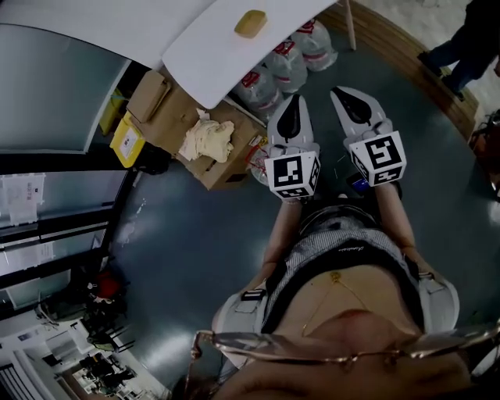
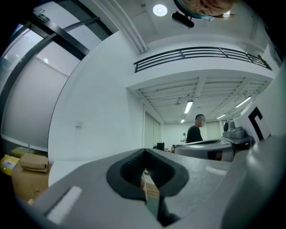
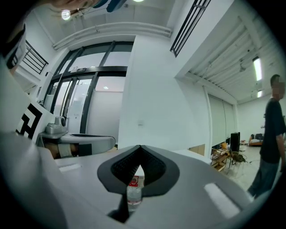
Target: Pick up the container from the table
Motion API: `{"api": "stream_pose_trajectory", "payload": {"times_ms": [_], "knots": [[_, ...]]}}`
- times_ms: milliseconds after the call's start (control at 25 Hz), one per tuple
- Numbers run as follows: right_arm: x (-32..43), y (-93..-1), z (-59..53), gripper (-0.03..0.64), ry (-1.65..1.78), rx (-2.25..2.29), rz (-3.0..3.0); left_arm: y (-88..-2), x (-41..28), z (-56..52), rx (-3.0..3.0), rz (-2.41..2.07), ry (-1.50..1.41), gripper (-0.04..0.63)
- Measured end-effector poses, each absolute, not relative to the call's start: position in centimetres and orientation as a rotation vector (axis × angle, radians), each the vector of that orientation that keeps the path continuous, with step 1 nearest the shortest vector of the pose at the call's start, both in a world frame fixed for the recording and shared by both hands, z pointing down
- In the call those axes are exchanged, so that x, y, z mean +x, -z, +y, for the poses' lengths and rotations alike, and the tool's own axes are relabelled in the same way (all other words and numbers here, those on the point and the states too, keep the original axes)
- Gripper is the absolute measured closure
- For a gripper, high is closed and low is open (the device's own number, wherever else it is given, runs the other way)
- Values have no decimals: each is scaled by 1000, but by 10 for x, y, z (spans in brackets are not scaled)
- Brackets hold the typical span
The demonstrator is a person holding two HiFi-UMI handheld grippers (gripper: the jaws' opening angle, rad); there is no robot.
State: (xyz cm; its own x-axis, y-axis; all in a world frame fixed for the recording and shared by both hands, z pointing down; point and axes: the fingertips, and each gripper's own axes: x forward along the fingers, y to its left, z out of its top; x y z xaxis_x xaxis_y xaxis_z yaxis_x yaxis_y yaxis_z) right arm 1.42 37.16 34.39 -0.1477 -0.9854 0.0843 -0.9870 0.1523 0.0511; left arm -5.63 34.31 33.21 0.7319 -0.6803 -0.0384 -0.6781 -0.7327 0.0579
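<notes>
Spectacles (image 1: 328, 355) edge my head view. Beyond is the white table (image 1: 195, 43), then my left gripper (image 1: 297, 100) and right gripper (image 1: 339, 92), fingers pressed together on nothing (a distant bottle (image 3: 133, 192) shows past the right's). I judge the reach not yet begun: next, stretch forward and open. The tan container (image 1: 251, 23) lies flat on the table, well apart, long axis slanting across; which way it faces I can't tell.

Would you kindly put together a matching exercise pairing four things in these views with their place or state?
1 yellow container
2 cream cloth
3 water bottles
4 left gripper

A on the floor beside the table
B on that table
C jaws together, holding nothing
D on a cardboard box

Pairs: 1-B, 2-D, 3-A, 4-C
</notes>
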Motion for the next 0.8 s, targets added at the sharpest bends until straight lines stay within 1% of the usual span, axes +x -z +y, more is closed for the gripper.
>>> {"api": "stream_pose_trajectory", "payload": {"times_ms": [360,800], "knots": [[15,-341,296,591,-29,2033,-2253,-331,-49,266,2911,-1017,83,595],[-14,-356,215,591,-67,2016,-2215,-347,-80,182,2864,-1015,47,595]]}}
